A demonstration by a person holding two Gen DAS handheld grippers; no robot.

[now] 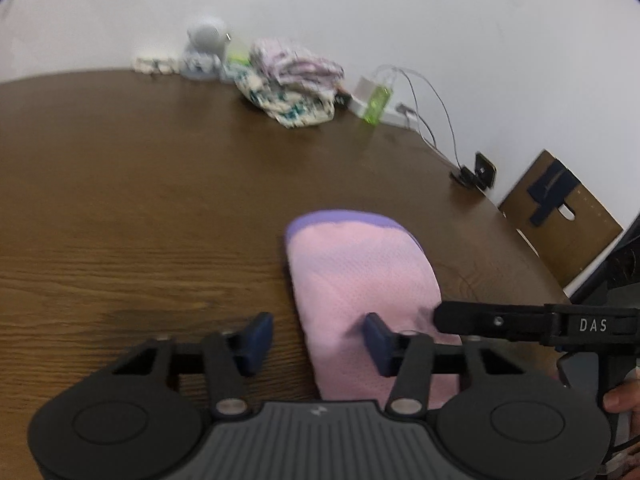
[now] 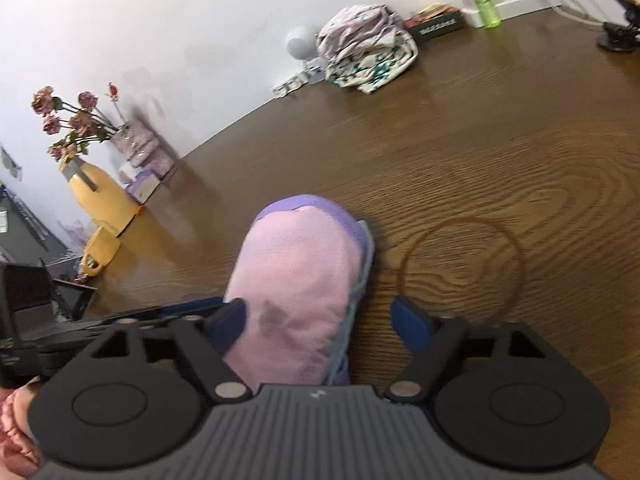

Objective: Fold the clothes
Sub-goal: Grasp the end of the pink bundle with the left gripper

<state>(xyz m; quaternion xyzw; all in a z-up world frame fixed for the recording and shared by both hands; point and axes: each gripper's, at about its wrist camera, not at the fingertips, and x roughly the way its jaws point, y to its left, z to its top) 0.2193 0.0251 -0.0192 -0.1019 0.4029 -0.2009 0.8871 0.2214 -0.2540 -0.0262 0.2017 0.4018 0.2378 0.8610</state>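
Pink cloth (image 1: 360, 280) lies between my half-open left gripper (image 1: 316, 338) and right gripper (image 2: 320, 326); its near end is hidden, grip unclear.

A lived-in home room: a dark wood-grain desk (image 2: 480, 152) against a plain white wall (image 2: 180, 12) carries a yellow vase of dried pink roses (image 2: 100, 196), a heap of patterned folded laundry (image 2: 368, 56), a white power strip with cables (image 2: 516, 4) and a green translucent bottle (image 2: 486, 4).

A folded garment (image 1: 360, 280) lies on the worktop (image 1: 140, 200) between both claws (clothes pile (image 1: 292, 84) far ahead).
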